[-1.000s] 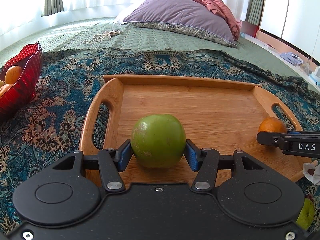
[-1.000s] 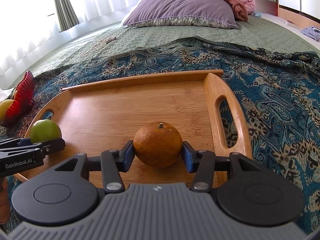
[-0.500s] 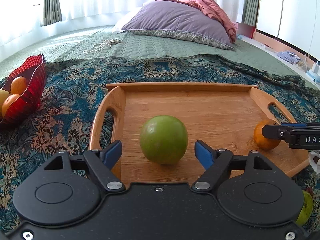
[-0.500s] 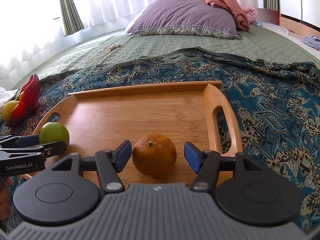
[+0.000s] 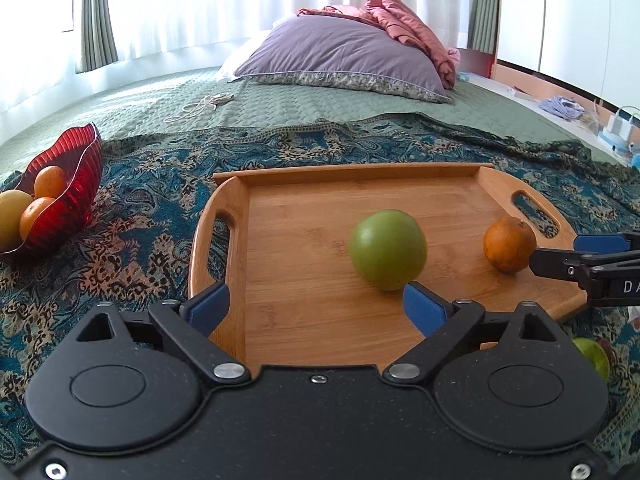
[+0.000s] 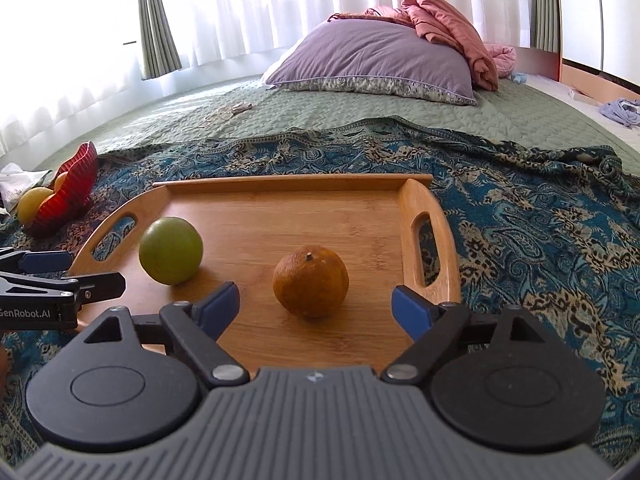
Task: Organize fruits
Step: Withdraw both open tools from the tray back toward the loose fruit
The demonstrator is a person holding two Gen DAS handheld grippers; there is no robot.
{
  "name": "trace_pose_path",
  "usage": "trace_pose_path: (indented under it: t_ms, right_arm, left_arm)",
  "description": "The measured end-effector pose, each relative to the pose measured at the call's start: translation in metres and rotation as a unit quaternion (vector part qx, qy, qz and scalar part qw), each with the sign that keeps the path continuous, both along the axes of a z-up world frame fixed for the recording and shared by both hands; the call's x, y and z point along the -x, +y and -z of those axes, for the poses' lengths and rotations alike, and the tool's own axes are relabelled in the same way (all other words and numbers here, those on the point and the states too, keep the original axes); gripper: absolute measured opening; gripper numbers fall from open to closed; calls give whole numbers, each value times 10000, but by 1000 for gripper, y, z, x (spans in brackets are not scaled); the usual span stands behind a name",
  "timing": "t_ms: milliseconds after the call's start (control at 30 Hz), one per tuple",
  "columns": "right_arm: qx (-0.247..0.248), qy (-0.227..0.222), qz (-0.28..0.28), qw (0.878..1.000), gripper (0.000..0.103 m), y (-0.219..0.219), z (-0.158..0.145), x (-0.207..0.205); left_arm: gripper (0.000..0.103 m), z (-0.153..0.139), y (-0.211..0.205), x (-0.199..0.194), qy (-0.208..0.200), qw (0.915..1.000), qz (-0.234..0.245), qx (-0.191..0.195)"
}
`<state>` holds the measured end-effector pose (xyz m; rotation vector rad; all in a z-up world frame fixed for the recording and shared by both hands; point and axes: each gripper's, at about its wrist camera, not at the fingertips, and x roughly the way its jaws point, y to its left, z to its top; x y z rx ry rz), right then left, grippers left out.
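Observation:
A green apple (image 5: pixel 387 249) and an orange (image 5: pixel 509 243) rest on a wooden tray (image 5: pixel 304 188) on a patterned blanket. My left gripper (image 5: pixel 316 308) is open and empty, just short of the apple and a little to its left. In the right wrist view my right gripper (image 6: pixel 316 306) is open and empty, just short of the orange (image 6: pixel 310 286), with the apple (image 6: pixel 171 251) to the left on the tray (image 6: pixel 280 184). A red bowl (image 5: pixel 76 196) with several fruits stands at the left. Another green fruit (image 5: pixel 592 356) lies off the tray at the lower right.
The tray lies on a blue patterned blanket (image 6: pixel 540 220) over a green quilted bed. A purple pillow (image 5: pixel 344 56) and pink bedding lie at the far end. A cord (image 5: pixel 204 104) lies on the quilt. The red bowl (image 6: pixel 72 188) also shows at the left of the right wrist view.
Both grippers opened, let go of the apple and the orange on the tray, and drew back from them. The left gripper also shifted to the left of the apple.

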<state>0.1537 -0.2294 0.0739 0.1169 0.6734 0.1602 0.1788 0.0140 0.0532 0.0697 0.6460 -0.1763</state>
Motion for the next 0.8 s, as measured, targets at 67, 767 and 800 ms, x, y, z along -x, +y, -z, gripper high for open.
trace_pose_path:
  t_ms: [67, 767, 800]
  right_arm:
    - [-31, -4, 10, 10000, 92, -2, 1, 6]
    - [300, -343, -168, 9988, 103, -1, 11, 69]
    - [297, -347, -163, 9988, 103, -1, 12, 71]
  left_arm:
    - [96, 1, -1, 7, -27, 10000, 35, -15]
    - [103, 3, 1, 59, -101, 9995, 193, 239]
    - [103, 3, 2, 61, -116, 9994, 194, 248]
